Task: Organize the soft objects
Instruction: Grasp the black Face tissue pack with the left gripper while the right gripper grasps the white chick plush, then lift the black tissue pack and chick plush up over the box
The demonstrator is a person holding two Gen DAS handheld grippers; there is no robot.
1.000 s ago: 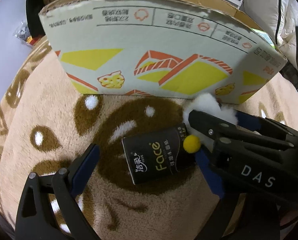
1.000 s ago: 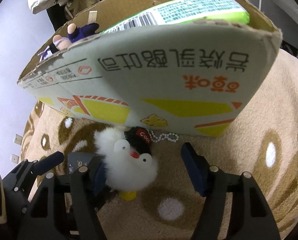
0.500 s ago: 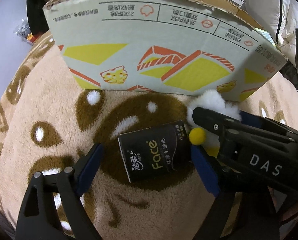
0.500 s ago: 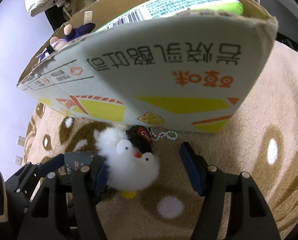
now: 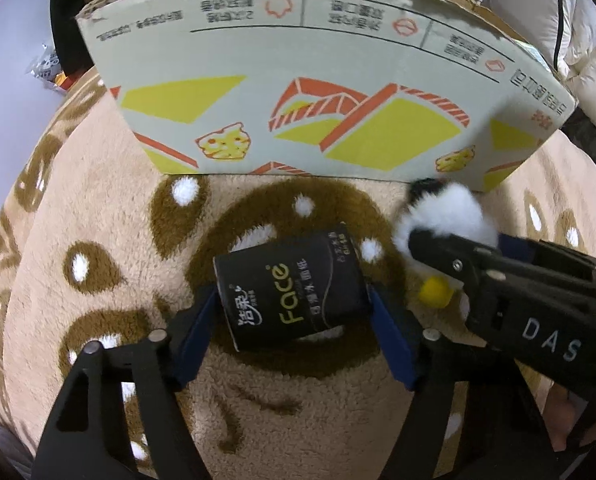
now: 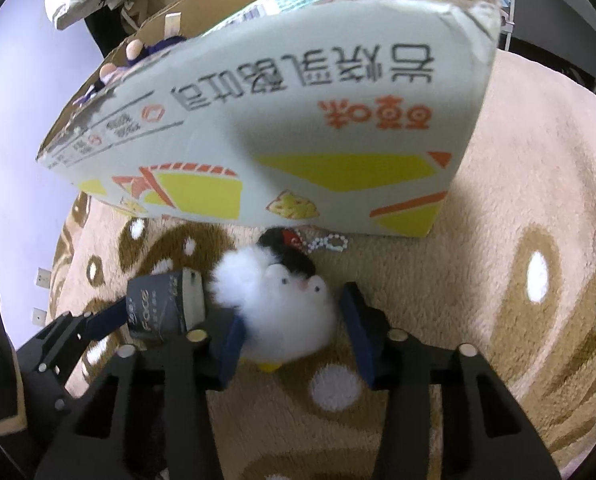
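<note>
Both hand-held grippers have just been closing, the left hand-held gripper (image 5: 294, 316) clasping the black tissue pack (image 5: 288, 286), the right hand-held gripper (image 6: 294, 330) around the white plush toy (image 6: 282, 312) with its right pad not yet touching, both lying on the rug (image 5: 98, 208) before the cardboard box (image 5: 298, 92), presumably to lift them in.

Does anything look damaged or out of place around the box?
The cardboard box has a ragged, torn top rim. The black tissue pack and white plush toy lie outside it on the rug.
</note>
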